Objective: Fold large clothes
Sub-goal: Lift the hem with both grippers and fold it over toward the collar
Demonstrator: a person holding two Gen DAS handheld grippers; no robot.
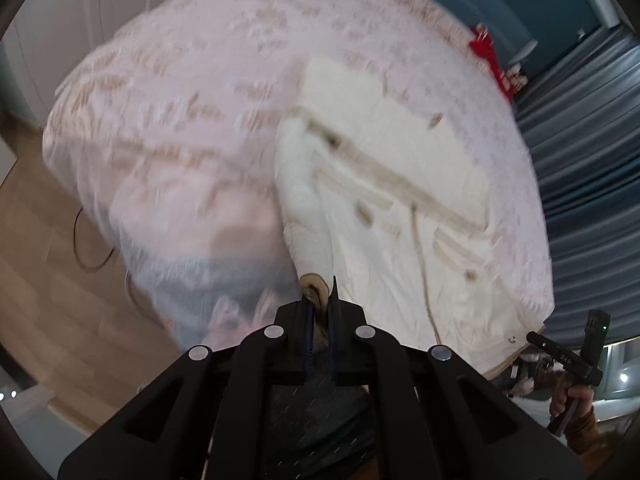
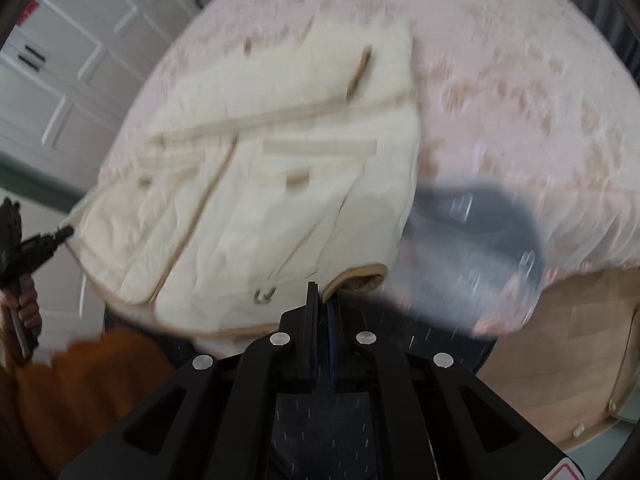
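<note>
Left gripper (image 1: pixel 320 300) jaws clamp the sleeve cuff (image 1: pixel 314 286); right gripper (image 2: pixel 323 300) jaws appear clenched. The padded jacket (image 2: pixel 272 184) handles soft and bulky; grip the hems.

Ahead of the left gripper (image 1: pixel 320 300) the coat (image 1: pixel 392 200) covers the bed (image 1: pixel 180 100) from its fingertips onward; to its left the bedspread lies bare, and past the bed edge is open floor (image 1: pixel 44 248) crossed by a cable (image 1: pixel 86 248). Ahead of the right gripper (image 2: pixel 323 300) the coat (image 2: pixel 260 184) spreads forward and leftward, while to its right lies uncovered bedspread (image 2: pixel 520 92).
</note>
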